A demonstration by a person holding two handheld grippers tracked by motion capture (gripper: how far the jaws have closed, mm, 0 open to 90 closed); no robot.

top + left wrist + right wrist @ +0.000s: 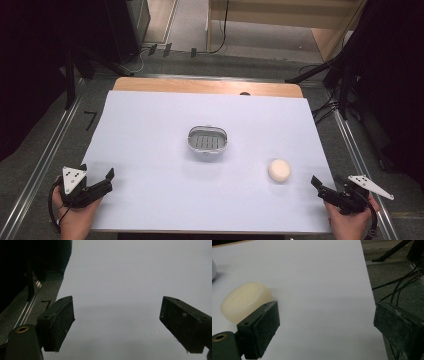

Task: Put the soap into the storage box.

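Cream soap (279, 170) near table (150, 150) edge.

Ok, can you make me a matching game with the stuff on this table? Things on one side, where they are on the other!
Things:
1. soap bar
2. soap dish
3. left gripper
4. right gripper

Places:
A. middle of the table
B. near right corner, jaws open
C. on the table's right side, near the front
D. near left corner, jaws open

Pairs: 1-C, 2-A, 3-D, 4-B
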